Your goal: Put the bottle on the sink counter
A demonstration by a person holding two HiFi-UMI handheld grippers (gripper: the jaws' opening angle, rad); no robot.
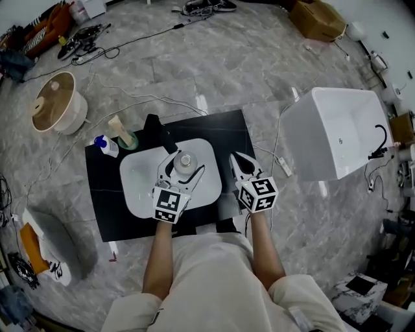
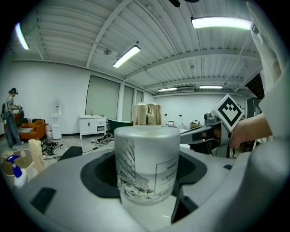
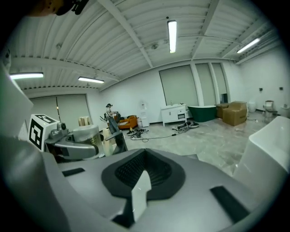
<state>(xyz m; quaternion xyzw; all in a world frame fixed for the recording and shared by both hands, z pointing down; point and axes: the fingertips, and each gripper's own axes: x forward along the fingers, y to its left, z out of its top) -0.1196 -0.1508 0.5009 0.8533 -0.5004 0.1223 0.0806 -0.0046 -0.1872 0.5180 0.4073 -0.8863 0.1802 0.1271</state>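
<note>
Bottle [image 2: 146, 163]: frosted, printed label w/ line drawing of a building, upright, clamped btwn the fingers [image 2: 59, 190] of L gripper [image 1: 188, 163]. In head view sits over far right part of white sink basin [image 1: 139, 188], cap up. Can't tell if base touches basin.

R gripper [image 1: 237, 161]: fingers together, nothing btwn them. Held just right of basin, over right part of counter [image 1: 104, 201], near L gripper but apart from it.

Counter: black slab, basin set in ctr. Black faucet [image 1: 159, 135] at far edge of basin. Left of faucet, a green dish [image 1: 130, 139] w/ pale upright item on it. Just left of that, a small pump bottle w/ blue top [image 1: 106, 145].

Floor [image 1: 214, 58]: grey marble-look tiles, cables trailing across far side and down left of counter. White bathtub [image 1: 334, 133] to right, well apart from counter. Round beige appliance [image 1: 57, 102] far left of counter. Cardboard box [image 1: 316, 18] at far right. Orange sofa [image 1: 48, 29] at far left w/ clutter round it.

Room per gripper views: white walls, ribbed white ceiling w/ strip lights [image 3: 172, 34]. White vanity cabinet [image 3: 174, 113] against far wall, green tub [image 3: 203, 112] just right of it. A person [image 2: 11, 118] standing by the orange sofa, well apart from counter.
</note>
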